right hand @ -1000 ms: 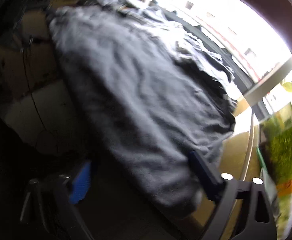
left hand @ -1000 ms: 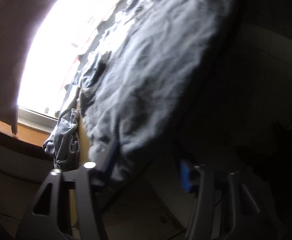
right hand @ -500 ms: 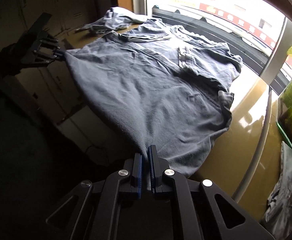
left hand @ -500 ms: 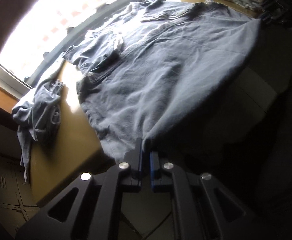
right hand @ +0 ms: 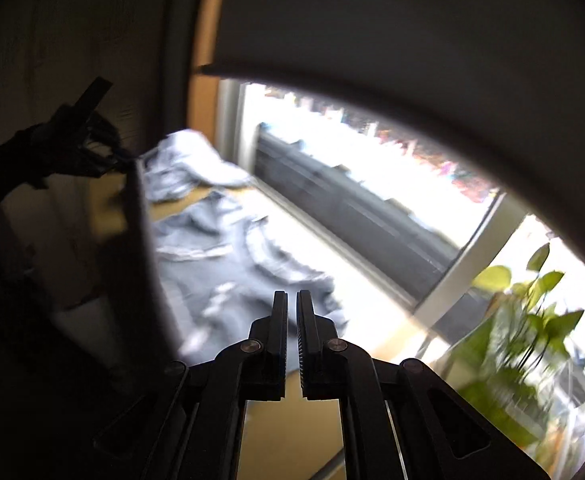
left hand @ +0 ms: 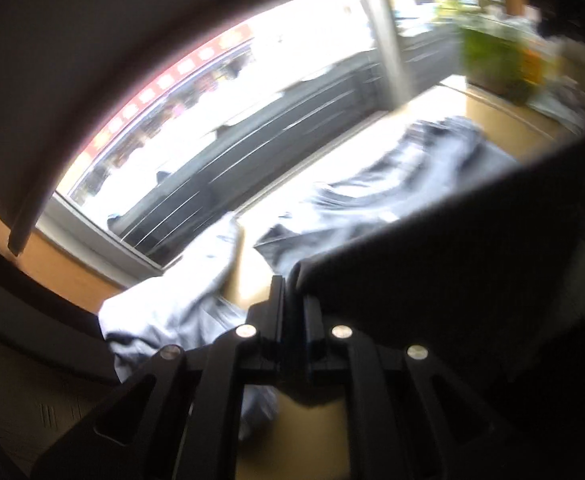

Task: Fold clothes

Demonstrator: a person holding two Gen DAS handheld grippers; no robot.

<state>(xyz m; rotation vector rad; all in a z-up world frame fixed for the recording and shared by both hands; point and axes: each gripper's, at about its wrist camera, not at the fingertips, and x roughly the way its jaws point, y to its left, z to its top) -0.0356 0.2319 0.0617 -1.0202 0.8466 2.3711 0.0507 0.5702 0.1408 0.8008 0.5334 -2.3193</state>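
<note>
Left claw (left hand: 292, 300): fingers pressed together on the hem of the shirt (left hand: 392, 200), which rises from the counter (left hand: 320, 432) to the claw and shows as a dark, shadowed sheet across the right of the left wrist view. The rest of the shirt lies rumpled on the counter beside the window (left hand: 220, 128).

Right claw (right hand: 291, 320): fingers drawn narrow, only a thin slit between them. The view is blurred and the slit looks bare at the tips; whether any cloth is pinched lower down cannot be told. In the right wrist view the left claw appears as a dark shape at upper left, with a taut edge of shirt dropping from it.

A second, paler garment (left hand: 164, 312) sits bunched at the counter's left end, hanging partly over the edge, just beside the shirt. A green plant (right hand: 520, 332) stands at the counter's right end, near the window frame, well apart from the shirt. Both views are blurred.
</note>
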